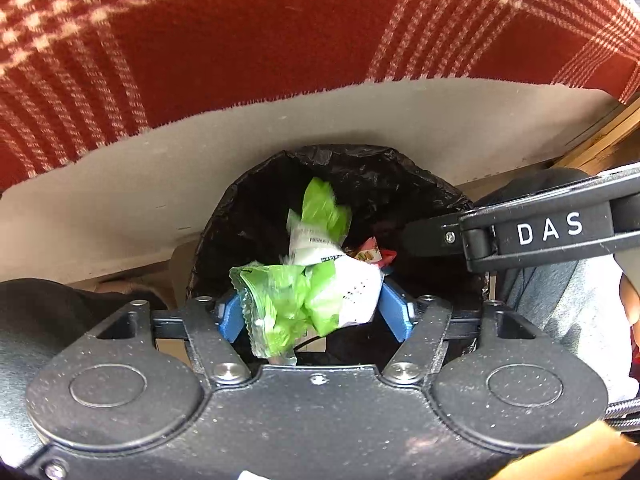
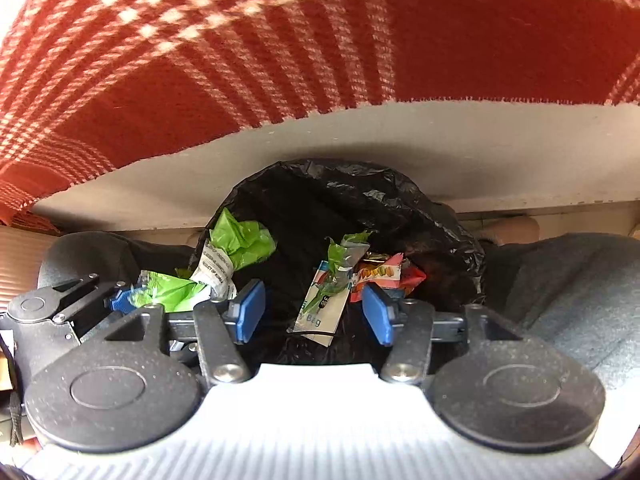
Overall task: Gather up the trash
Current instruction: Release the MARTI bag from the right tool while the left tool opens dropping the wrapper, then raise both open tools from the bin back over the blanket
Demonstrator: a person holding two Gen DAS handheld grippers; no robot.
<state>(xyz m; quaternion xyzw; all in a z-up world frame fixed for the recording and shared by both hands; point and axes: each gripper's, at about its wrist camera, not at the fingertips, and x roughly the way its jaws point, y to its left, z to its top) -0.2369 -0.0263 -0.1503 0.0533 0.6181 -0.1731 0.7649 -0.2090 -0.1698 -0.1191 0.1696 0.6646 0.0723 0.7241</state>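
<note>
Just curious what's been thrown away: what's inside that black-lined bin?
Inside the bin lies a red-and-orange snack wrapper; a green-and-white wrapper is above the opening. The bottom is too dark to see.

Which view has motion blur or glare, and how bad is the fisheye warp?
Left wrist: green wrapper smeared by motion above the bin liner; gripper body sharp; blanket edge bows strongly. Right wrist: small wrapper fairly crisp, white housing blown out at the bottom, blanket soft and curved.
</note>
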